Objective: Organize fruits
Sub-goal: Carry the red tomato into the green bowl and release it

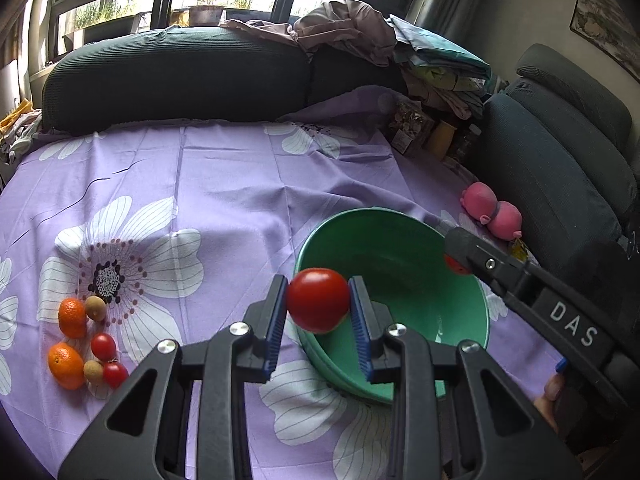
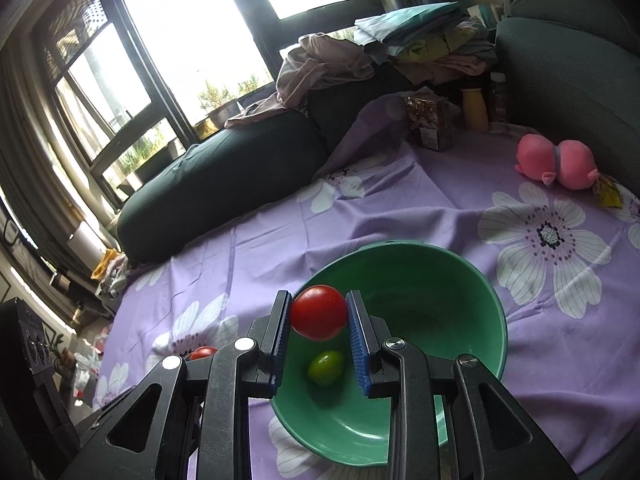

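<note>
My left gripper (image 1: 318, 300) is shut on a red tomato (image 1: 317, 299), held above the near left rim of the green bowl (image 1: 460, 320). My right gripper (image 2: 318, 312) is shut on another red tomato (image 2: 319, 311) over the same bowl (image 2: 460, 292), which holds one green fruit (image 2: 326, 367). In the left wrist view the right gripper (image 1: 460, 258) reaches in over the bowl's right rim. Two oranges (image 1: 72, 317), two brown fruits (image 1: 95, 307) and two small tomatoes (image 1: 103, 346) lie in a cluster on the cloth at the left.
The purple flowered cloth (image 1: 224, 184) covers the surface. A pink plush toy (image 1: 492, 210) lies behind the bowl on the right. Dark cushions (image 1: 176, 76), a pile of clothes (image 1: 360, 32) and some jars (image 2: 474, 108) stand along the back.
</note>
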